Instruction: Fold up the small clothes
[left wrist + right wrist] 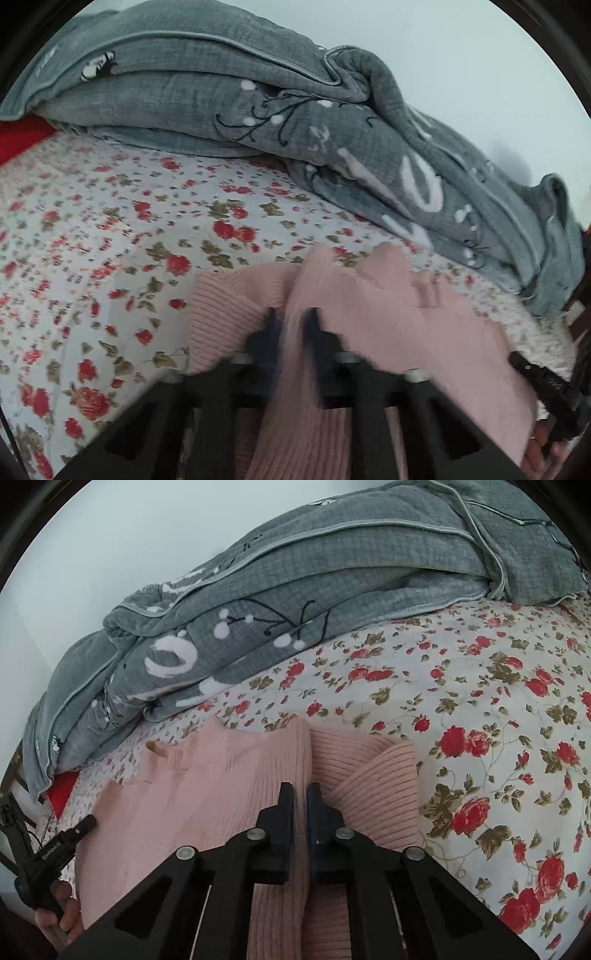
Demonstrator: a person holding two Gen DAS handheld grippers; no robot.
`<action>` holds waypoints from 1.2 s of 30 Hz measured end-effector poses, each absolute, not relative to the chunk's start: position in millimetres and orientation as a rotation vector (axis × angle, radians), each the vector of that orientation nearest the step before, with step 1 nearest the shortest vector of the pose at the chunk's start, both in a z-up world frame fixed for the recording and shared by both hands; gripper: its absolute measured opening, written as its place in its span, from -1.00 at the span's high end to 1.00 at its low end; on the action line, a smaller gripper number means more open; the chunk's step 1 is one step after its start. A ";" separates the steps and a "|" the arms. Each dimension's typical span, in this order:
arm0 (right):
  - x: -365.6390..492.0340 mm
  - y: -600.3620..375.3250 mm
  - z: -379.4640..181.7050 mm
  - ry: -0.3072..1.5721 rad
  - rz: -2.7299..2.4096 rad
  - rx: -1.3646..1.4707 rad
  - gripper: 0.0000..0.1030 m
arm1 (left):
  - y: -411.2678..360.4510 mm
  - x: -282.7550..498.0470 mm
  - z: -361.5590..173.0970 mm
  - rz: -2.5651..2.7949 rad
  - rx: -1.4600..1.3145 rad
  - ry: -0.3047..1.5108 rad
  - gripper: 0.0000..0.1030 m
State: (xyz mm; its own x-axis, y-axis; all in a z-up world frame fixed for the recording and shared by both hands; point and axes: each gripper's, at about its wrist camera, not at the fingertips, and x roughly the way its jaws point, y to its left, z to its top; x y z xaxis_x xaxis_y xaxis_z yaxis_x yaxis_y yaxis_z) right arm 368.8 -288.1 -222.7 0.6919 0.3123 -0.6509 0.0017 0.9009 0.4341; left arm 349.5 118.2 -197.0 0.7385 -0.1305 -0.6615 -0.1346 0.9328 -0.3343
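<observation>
A small pink ribbed knit sweater (388,317) lies on the floral bedsheet (110,240). My left gripper (293,317) is shut on a ridge of the pink knit, which runs up between its two black fingers. In the right wrist view the same sweater (229,782) spreads to the left, with a ribbed part (380,775) folded over on the right. My right gripper (300,788) is shut on a fold of the sweater. Each gripper shows at the edge of the other's view: the right one (535,373), the left one (70,838).
A bunched grey quilt (258,92) with white and black embroidery lies along the back of the bed, also in the right wrist view (332,572). A pale wall stands behind it. Red fabric (22,136) shows at the far left. The sheet (498,720) stretches right.
</observation>
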 end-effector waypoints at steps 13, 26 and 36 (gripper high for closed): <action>366.8 -289.8 -219.8 0.771 0.155 0.424 0.89 | 128.4 350.9 -208.5 0.037 -0.438 0.793 0.78; 363.9 -288.6 -217.7 0.769 0.170 0.416 0.53 | 116.1 344.4 -199.5 -0.037 -0.388 0.768 0.11; 321.3 -303.3 -188.5 0.697 0.149 0.391 -0.30 | 123.4 323.8 -185.2 -0.023 -0.354 0.688 -0.27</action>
State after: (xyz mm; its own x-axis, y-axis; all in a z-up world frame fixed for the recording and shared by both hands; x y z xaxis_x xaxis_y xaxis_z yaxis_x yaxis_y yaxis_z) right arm 321.3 -303.3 -188.5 0.7594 0.2625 -0.5953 -0.0045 0.9171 0.3987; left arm 323.8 123.4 -185.2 0.7750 -0.1362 -0.6172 -0.0953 0.9401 -0.3272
